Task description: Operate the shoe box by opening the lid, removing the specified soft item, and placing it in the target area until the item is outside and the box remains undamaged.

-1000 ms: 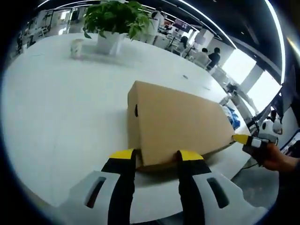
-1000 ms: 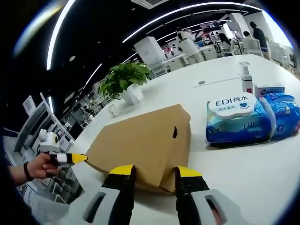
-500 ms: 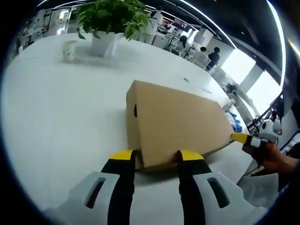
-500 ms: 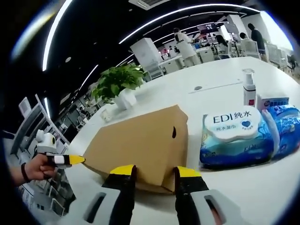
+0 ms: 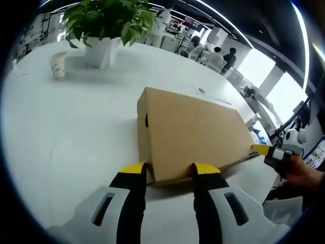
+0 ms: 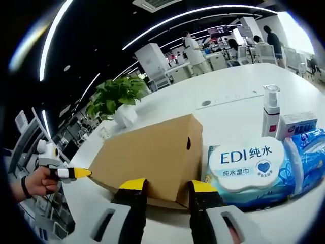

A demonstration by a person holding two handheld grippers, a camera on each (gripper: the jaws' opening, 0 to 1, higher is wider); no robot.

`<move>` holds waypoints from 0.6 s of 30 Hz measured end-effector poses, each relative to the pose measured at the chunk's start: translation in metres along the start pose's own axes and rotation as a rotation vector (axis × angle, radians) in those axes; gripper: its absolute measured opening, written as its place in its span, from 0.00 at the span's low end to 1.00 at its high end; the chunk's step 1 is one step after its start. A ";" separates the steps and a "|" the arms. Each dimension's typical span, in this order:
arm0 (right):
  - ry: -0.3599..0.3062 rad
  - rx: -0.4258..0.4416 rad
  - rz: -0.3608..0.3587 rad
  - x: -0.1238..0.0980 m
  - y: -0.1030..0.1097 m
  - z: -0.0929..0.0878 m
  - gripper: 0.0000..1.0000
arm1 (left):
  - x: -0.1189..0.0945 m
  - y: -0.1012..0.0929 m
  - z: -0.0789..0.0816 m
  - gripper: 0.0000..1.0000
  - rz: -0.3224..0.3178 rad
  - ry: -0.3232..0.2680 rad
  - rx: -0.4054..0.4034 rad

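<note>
Shoe box [image 5: 193, 132], matte brown cardboard, lid [image 6: 147, 147] closed, oval side hole [image 5: 147, 120]

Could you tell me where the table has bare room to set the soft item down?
Open white table lies between the shoe box and the potted plant with its paper cup. The wet-wipe packs and pump bottle crowd the box's other end.

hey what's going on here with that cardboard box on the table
A person is working a closed brown cardboard shoe box on the white table with two handheld grippers. The left gripper sits with a jaw either side of one bottom corner, the right gripper likewise at the opposite end. The lid is still on. A blue pack of wet wipes lies right beside the box.
</note>
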State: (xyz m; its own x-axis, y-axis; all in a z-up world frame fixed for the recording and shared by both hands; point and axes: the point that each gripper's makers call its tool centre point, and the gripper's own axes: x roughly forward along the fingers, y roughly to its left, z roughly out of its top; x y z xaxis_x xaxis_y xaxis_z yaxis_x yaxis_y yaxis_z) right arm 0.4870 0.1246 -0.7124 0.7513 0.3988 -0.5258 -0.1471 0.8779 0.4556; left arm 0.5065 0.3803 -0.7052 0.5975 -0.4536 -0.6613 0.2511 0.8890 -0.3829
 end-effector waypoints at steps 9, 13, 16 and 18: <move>0.011 0.005 0.007 0.000 -0.001 0.000 0.30 | -0.001 0.000 -0.001 0.34 0.005 -0.003 -0.003; 0.031 0.032 0.016 0.000 -0.002 0.000 0.31 | -0.003 -0.001 -0.001 0.34 0.011 -0.009 0.002; 0.040 0.013 0.020 -0.006 -0.005 0.003 0.33 | -0.008 -0.005 -0.003 0.37 0.004 -0.020 0.024; -0.008 -0.033 0.033 -0.019 -0.005 0.013 0.37 | -0.013 -0.007 -0.005 0.42 -0.001 -0.026 0.043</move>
State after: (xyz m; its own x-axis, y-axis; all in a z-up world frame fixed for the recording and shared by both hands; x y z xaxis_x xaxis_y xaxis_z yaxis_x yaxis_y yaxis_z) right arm 0.4819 0.1096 -0.6953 0.7511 0.4256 -0.5048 -0.1926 0.8725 0.4490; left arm 0.4931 0.3795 -0.6969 0.6165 -0.4533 -0.6438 0.2841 0.8907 -0.3550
